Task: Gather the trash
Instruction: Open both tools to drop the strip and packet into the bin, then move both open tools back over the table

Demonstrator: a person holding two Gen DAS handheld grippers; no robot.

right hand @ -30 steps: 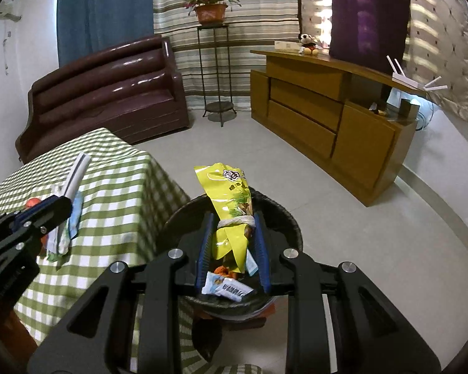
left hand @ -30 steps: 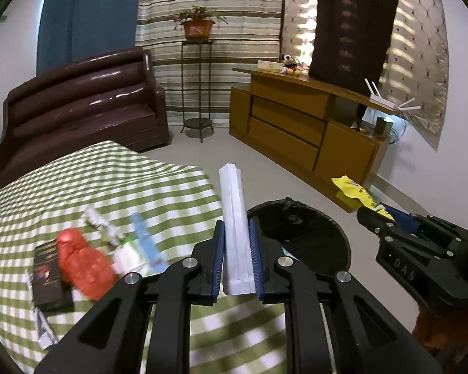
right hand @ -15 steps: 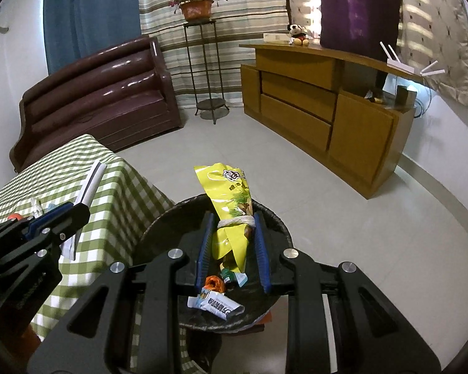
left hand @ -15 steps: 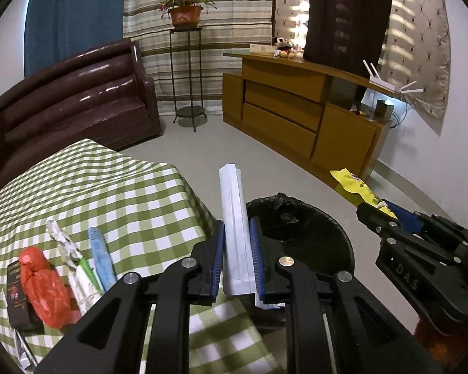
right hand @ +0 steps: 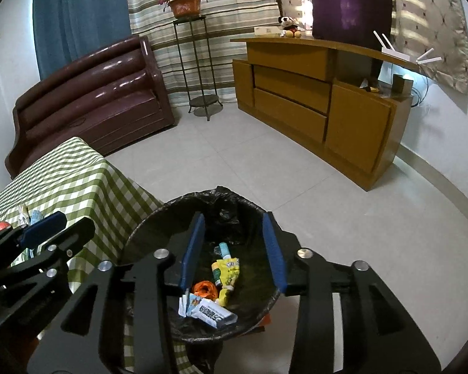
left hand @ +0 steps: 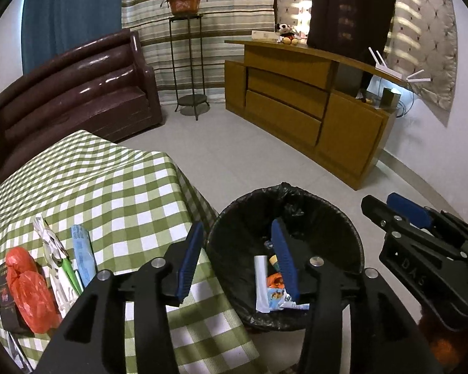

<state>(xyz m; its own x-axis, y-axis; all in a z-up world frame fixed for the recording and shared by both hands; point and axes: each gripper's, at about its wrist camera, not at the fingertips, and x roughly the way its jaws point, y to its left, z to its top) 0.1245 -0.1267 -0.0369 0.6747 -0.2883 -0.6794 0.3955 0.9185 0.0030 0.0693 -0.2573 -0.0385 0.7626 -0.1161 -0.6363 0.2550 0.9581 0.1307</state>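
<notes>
Trash lies in the black-lined bin (right hand: 202, 280); we see the yellow wrapper (right hand: 229, 269) and white strip (left hand: 261, 283) there. Our left hand-held gripper (left hand: 237, 258) and right hand-held gripper (right hand: 234, 249) gape wide, empty. More trash (left hand: 31, 277) sits on the bench (left hand: 109, 187).

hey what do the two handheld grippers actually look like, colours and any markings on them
Both are matte black plastic. The left gripper and right gripper each have two angular fingers lined with ribbed blue pads, and round silver bolts at the joints. Embossed lettering marks the right one's side, seemingly "DAS". No cables show.
</notes>
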